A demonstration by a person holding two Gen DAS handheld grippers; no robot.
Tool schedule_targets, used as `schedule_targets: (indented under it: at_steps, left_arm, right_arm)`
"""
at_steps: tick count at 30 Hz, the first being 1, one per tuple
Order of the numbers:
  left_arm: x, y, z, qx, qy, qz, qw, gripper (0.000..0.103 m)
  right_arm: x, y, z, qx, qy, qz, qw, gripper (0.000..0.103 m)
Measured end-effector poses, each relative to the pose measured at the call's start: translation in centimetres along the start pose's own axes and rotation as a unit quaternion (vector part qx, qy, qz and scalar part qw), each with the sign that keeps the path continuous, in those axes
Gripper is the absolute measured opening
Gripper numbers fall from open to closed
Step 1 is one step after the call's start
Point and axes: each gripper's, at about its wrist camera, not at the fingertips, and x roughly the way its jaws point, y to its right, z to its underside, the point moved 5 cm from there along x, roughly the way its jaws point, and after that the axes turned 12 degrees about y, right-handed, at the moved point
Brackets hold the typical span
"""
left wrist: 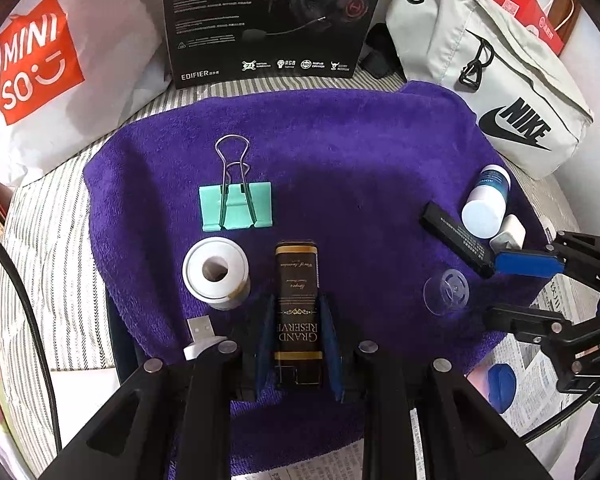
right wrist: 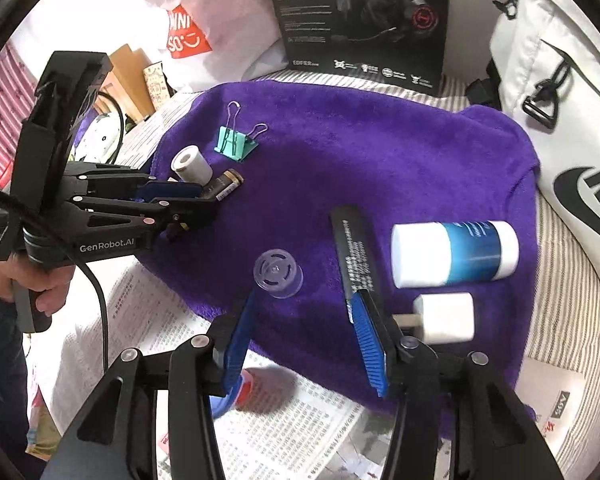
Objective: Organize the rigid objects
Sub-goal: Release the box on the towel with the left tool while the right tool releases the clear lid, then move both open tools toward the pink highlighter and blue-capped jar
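My left gripper [left wrist: 298, 312] is shut on a dark Grand Reserve tin [left wrist: 298, 300], lying on the purple towel [left wrist: 340, 152]; the tin also shows in the right wrist view [right wrist: 225, 186]. Beside it are a white tape roll [left wrist: 216, 270], a green binder clip [left wrist: 236, 204] and a white USB stick [left wrist: 200, 336]. My right gripper [right wrist: 306, 300] is open over the towel's near edge, between a clear plastic cap [right wrist: 278, 274] and a black flat bar [right wrist: 356, 248]. A blue-and-white bottle [right wrist: 456, 254] and white charger plug [right wrist: 444, 316] lie to its right.
A black Edifier headset box [left wrist: 268, 20], a Miniso bag [left wrist: 40, 60] and a white Nike bag [left wrist: 492, 68] ring the towel's far side. Newspaper [right wrist: 292, 420] and a blue-red object [right wrist: 236, 392] lie at the near edge. The towel's middle is bare.
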Motion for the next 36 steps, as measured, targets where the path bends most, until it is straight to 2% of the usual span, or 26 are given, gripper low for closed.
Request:
schedule_targets:
  at_steps: [4, 9, 16, 26, 32, 36]
  left_arm:
    - [-0.3, 0.1, 0.3, -0.009, -0.001, 0.004, 1.0, 0.029]
    - [-1.0, 0.8, 1.0, -0.018, -0.004, 0.008, 0.9998, 0.048]
    - [-3.3, 2.4, 1.7, -0.012, 0.006, 0.004, 0.9999, 0.057]
    - [-7.9, 4.6, 4.2, -0.008, 0.032, 0.008, 0.9994, 0.058]
    - [-8.7, 6.2, 6.5, -0.013, 0.033, 0.012, 0.9993, 0.058]
    - [-8.8, 7.0, 7.8, -0.013, 0.029, 0.009, 0.9995, 0.058]
  right_arm:
    - [-0.9, 0.5, 0.4, 0.007, 0.005, 0.007, 1.0, 0.049]
    - [-2.2, 0.9, 1.3, 0.015, 0.006, 0.019, 1.0, 0.049]
    - [-5.0, 1.7, 2.6, 0.053, 0.03, 0.031, 0.998, 0.05]
    - [-9.3, 2.4, 5.6, 0.093, 0.045, 0.067, 0.992, 0.05]
    - [-11.9, 1.8, 7.7, 0.105, 0.068, 0.079, 0.989, 0.05]
    - [-13.3, 1.6, 8.9, 0.115, 0.067, 0.09, 0.987, 0.05]
